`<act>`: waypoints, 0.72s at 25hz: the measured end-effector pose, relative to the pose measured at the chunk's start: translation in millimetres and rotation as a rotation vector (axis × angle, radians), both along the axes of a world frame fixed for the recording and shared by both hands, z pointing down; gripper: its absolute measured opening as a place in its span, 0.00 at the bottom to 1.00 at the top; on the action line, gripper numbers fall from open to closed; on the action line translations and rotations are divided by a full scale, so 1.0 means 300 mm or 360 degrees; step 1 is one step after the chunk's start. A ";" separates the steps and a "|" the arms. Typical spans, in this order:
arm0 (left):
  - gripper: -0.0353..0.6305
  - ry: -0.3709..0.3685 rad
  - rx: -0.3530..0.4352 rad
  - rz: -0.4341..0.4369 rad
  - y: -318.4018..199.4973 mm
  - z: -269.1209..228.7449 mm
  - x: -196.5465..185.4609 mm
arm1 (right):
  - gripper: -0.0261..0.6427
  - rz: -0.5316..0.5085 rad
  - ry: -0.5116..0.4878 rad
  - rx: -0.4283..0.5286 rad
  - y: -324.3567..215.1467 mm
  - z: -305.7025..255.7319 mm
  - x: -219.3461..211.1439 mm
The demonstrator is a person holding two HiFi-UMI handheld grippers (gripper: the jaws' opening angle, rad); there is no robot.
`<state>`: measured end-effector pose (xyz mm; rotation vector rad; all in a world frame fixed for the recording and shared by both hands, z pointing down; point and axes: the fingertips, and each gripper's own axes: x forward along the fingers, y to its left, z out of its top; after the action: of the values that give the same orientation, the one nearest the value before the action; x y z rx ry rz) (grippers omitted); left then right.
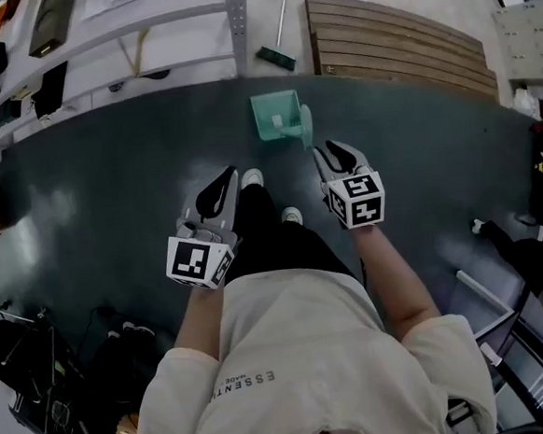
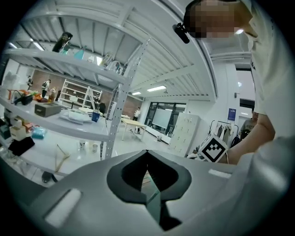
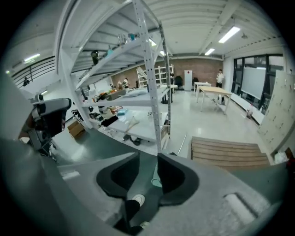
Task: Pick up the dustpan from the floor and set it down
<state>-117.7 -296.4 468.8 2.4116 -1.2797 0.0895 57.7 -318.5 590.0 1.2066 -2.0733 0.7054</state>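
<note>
We hold the right gripper point(image 1: 328, 148) parted and empty, the left gripper point(image 1: 223, 177) clenched on nothing. The green dustpan point(image 1: 278, 115) sits upper centre on open dark floor point(image 1: 109, 177), below the shelf post point(image 1: 237, 22).

The glossy dark teal floor point(image 1: 110, 187) carries a light green plastic dustpan point(image 1: 277, 114) at 12 o'clock from the person's white shoes point(image 1: 252, 177). Past it, also at 12 o'clock, a long-handled broom point(image 1: 276, 58) lies on paler flooring. A brown slatted wooden platform point(image 1: 398, 42) rests at 1 o'clock.
</note>
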 end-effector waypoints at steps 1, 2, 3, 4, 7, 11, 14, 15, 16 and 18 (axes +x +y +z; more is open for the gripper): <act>0.07 -0.0002 -0.0023 0.0006 -0.049 0.020 -0.016 | 0.22 0.0016 0.0006 -0.0042 -0.036 0.045 -0.018; 0.07 -0.0001 -0.0045 0.0011 -0.092 0.042 -0.026 | 0.26 0.0030 0.0017 -0.0081 -0.070 0.093 -0.030; 0.07 0.0004 -0.0066 0.0020 -0.126 0.067 -0.031 | 0.34 0.0045 0.0032 -0.0121 -0.099 0.143 -0.035; 0.07 0.0010 -0.0088 0.0033 -0.153 0.095 -0.032 | 0.38 0.0064 0.0049 -0.0165 -0.123 0.195 -0.035; 0.07 0.0029 -0.0157 0.0072 -0.205 0.185 -0.030 | 0.42 0.0138 0.0090 -0.0285 -0.178 0.343 -0.022; 0.07 0.0051 -0.0239 0.0090 -0.220 0.288 -0.035 | 0.42 0.0170 0.0136 -0.0405 -0.207 0.500 -0.018; 0.07 0.0055 -0.0287 0.0099 -0.226 0.336 -0.033 | 0.42 0.0187 0.0138 -0.0515 -0.202 0.582 -0.020; 0.07 0.0055 -0.0295 0.0100 -0.231 0.346 -0.032 | 0.42 0.0187 0.0142 -0.0546 -0.198 0.604 -0.022; 0.07 0.0056 -0.0297 0.0099 -0.237 0.354 -0.031 | 0.41 0.0182 0.0148 -0.0570 -0.196 0.622 -0.023; 0.07 0.0057 -0.0294 0.0096 -0.246 0.364 -0.029 | 0.35 0.0175 0.0160 -0.0598 -0.192 0.651 -0.025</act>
<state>-126.4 -370.4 577.9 2.2837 -1.1309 0.1730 50.2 -376.1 785.1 1.1193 -1.7060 1.0117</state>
